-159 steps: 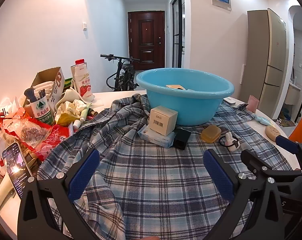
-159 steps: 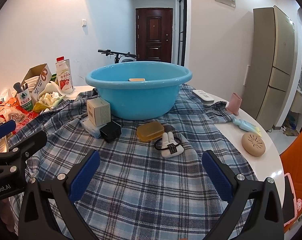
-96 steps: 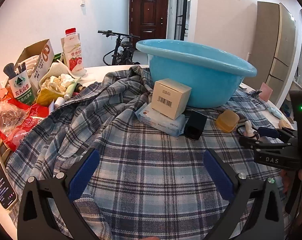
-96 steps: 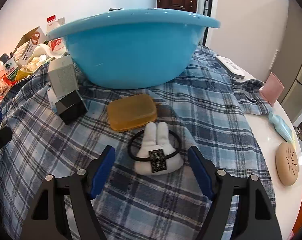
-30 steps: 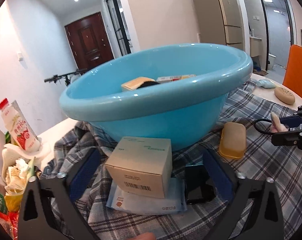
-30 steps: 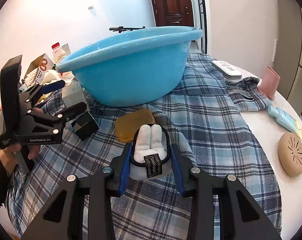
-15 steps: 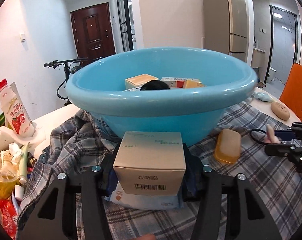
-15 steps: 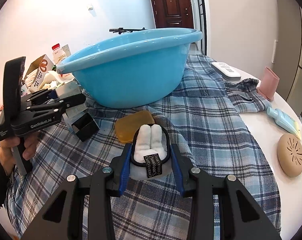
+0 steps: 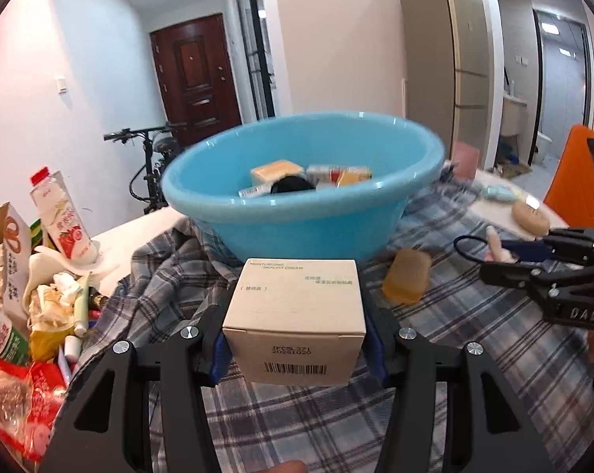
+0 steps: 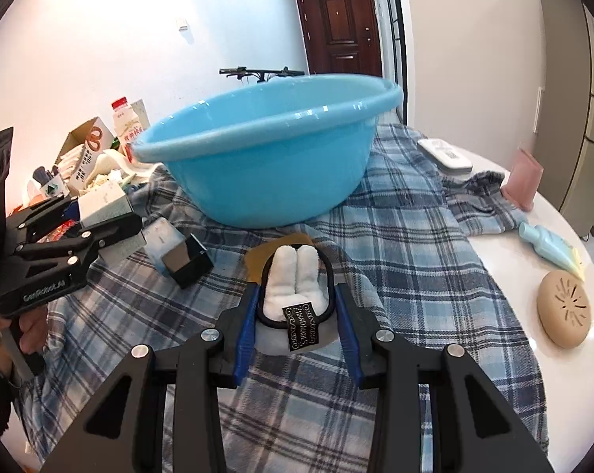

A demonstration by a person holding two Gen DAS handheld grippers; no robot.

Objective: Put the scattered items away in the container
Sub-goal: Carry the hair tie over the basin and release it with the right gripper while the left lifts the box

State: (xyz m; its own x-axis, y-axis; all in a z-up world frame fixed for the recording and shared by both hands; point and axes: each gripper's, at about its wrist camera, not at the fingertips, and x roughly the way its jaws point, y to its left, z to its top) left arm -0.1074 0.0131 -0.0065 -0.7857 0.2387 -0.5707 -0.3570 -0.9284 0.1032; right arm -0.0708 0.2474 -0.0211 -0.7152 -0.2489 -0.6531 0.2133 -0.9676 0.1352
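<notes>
1. A cream carton (image 9: 295, 317), printed "moisturizing" cream with a barcode, is being clamped between the pads of the left claw (image 9: 295, 345) and is being carried clear of the plaid shirt (image 9: 454, 354) that is spread over the surface (image 9: 139, 228).
2. A white plush hair tie (image 10: 295, 291) with a black elastic loop is being gripped by the clenched right claw (image 10: 295, 317), low over the shirt and not yet at the basin.
3. Just beyond, an amber soap case (image 9: 407, 280), a black box (image 10: 186, 260) and a pale blue tissue pack (image 10: 161, 236) are being left on the shirt; they are judged to be waiting their turn.
4. Farther off, the blue plastic basin (image 9: 297, 216) is already being filled: several small cartons and a black round item are seen inside.
5. The step in hand is judged to be the carrying of both grasped things to the basin. Next, each is to be lifted above the rim and only then released.
6. Against the picture from a second earlier, the left claw is now being seen closed on the carton instead of standing wide around it, and the carton is being held off the tissue pack.
</notes>
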